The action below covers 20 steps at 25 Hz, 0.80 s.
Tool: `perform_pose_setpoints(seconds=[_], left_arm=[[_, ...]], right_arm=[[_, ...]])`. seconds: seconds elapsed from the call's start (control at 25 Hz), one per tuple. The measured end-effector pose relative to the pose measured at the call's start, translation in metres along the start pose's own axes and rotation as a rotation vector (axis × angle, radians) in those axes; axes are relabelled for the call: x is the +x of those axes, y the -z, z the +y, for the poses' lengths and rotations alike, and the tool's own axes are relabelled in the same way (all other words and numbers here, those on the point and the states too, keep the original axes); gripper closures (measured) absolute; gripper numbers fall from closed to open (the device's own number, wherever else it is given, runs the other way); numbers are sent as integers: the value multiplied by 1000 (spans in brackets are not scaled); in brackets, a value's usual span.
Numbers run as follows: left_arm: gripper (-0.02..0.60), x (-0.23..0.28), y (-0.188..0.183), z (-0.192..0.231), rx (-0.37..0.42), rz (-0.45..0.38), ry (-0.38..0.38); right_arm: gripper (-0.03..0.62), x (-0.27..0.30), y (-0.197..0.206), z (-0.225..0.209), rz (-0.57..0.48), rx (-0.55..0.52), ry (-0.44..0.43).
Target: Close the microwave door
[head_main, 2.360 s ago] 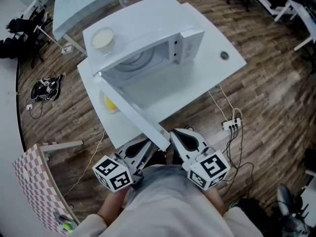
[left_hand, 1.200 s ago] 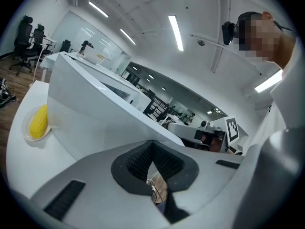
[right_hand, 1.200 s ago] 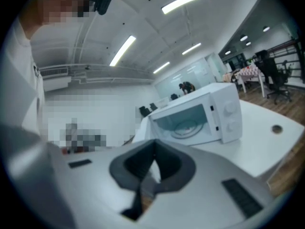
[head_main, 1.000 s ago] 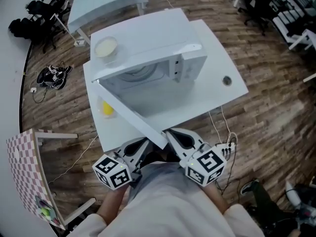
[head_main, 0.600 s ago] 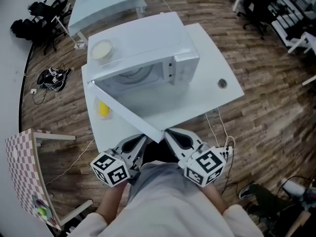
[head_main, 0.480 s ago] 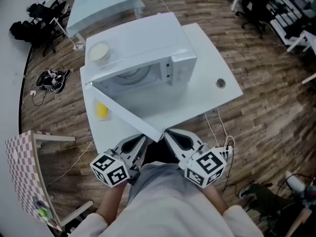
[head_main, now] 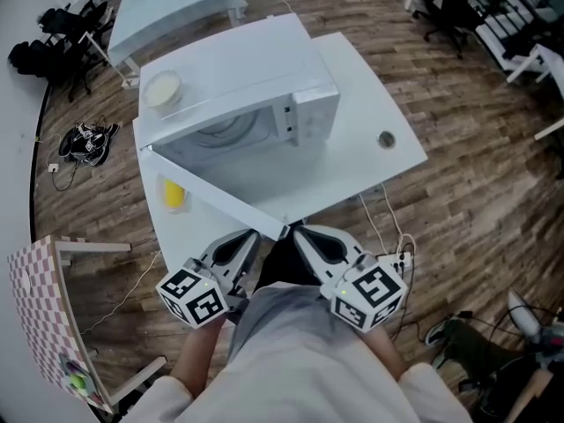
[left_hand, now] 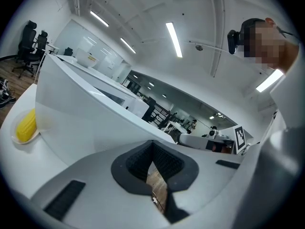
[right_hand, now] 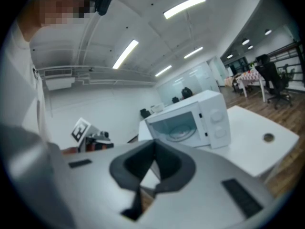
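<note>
Right up close, both tongs sit low against the person's torso, marker cubes toward the body. The left tongs [head_main: 249, 237] are pressed together and empty; their own view shows the dark pads [left_hand: 138, 163] meeting at the tip [left_hand: 152, 143]. The right tongs [head_main: 300, 233] are also pressed together with nothing between them [right_hand: 153, 155].

Just ahead, the free corner of the microwave door [head_main: 220, 199] pokes in between the two tips. I can't tell if either tip touches it. The door stands wide open, swung out toward the person, hinged at the microwave's left side. In the left gripper view it's the big white panel [left_hand: 90, 123] filling the space in front of the tongs and to the left. The right tongs are just right of the door edge and look into the open cavity.

Farther on, the microwave [head_main: 256, 95] sits on the white bench [head_main: 370, 104]. The cavity with its glass turntable and the two knobs shows in the right gripper view [right_hand: 190, 120]. A pale bowl [head_main: 161, 88] is on top of the microwave. Left of the door, a yellow item [head_main: 174, 192] lies in a small dish on the bench [left_hand: 26, 126]. A round grommet [head_main: 385, 138] is at the bench's right side.

Beyond, wood floor [head_main: 493, 166], with another table [head_main: 167, 3] at the far left.
</note>
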<state>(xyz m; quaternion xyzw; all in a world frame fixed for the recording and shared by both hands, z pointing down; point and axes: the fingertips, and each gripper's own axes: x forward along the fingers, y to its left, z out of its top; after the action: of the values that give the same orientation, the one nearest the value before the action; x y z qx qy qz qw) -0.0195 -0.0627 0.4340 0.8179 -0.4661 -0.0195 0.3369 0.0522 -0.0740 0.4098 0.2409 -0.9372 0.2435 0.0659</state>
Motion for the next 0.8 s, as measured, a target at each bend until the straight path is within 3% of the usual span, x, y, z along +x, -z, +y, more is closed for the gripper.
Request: perform_pose_setpoints(seconds=[0.8], left_arm=[[565, 26, -8, -2, -19, 5, 12]], right_arm=[[576, -6, -7, -25, -11, 21, 21]])
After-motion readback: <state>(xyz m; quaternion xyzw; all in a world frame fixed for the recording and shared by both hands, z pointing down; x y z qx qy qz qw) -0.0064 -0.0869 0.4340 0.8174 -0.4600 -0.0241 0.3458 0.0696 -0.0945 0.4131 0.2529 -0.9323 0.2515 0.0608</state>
